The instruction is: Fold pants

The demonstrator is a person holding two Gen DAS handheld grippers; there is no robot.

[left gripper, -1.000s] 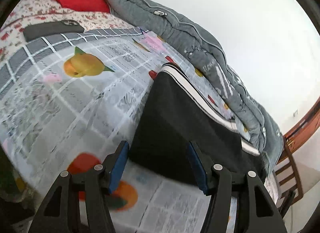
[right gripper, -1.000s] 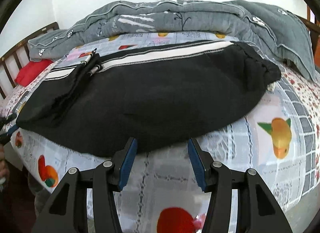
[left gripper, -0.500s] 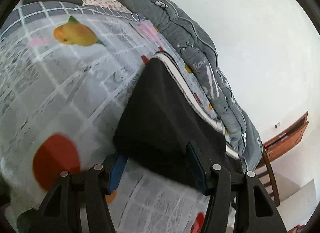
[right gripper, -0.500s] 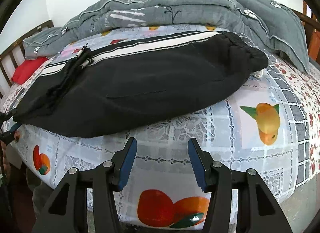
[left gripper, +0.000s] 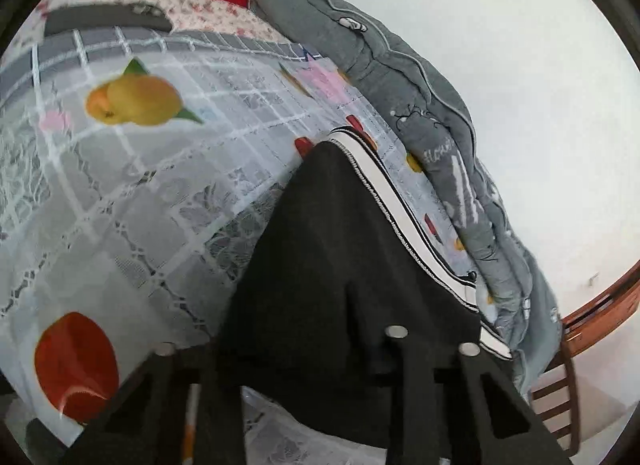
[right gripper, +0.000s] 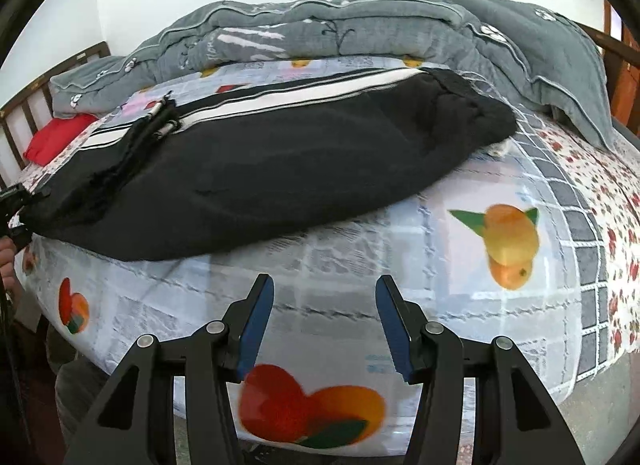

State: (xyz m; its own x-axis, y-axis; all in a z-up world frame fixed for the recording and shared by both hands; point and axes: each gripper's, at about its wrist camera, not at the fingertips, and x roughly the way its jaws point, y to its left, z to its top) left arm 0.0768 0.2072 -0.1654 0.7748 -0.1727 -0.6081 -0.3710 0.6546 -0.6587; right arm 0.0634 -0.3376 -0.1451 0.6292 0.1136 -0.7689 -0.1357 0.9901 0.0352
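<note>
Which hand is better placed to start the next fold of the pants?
Left. The left gripper has just closed on the pants at their end, while the right gripper hangs open over bare bedsheet.

Both views are bright with soft, even daylight. The white wall (left gripper: 500, 65) is nearly washed out and shadows are faint. Fisheye distortion bows the bed (right gripper: 440, 265) and bends the wooden frame (right gripper: 52, 85) toward a black circular vignette. The printed bedspread (left gripper: 120, 205) is smeared by motion blur near the bottom of each picture. In the left wrist view, the black pants (left gripper: 328, 265) swallow detail, so the left claw (left gripper: 280, 349) merges with them.
</note>
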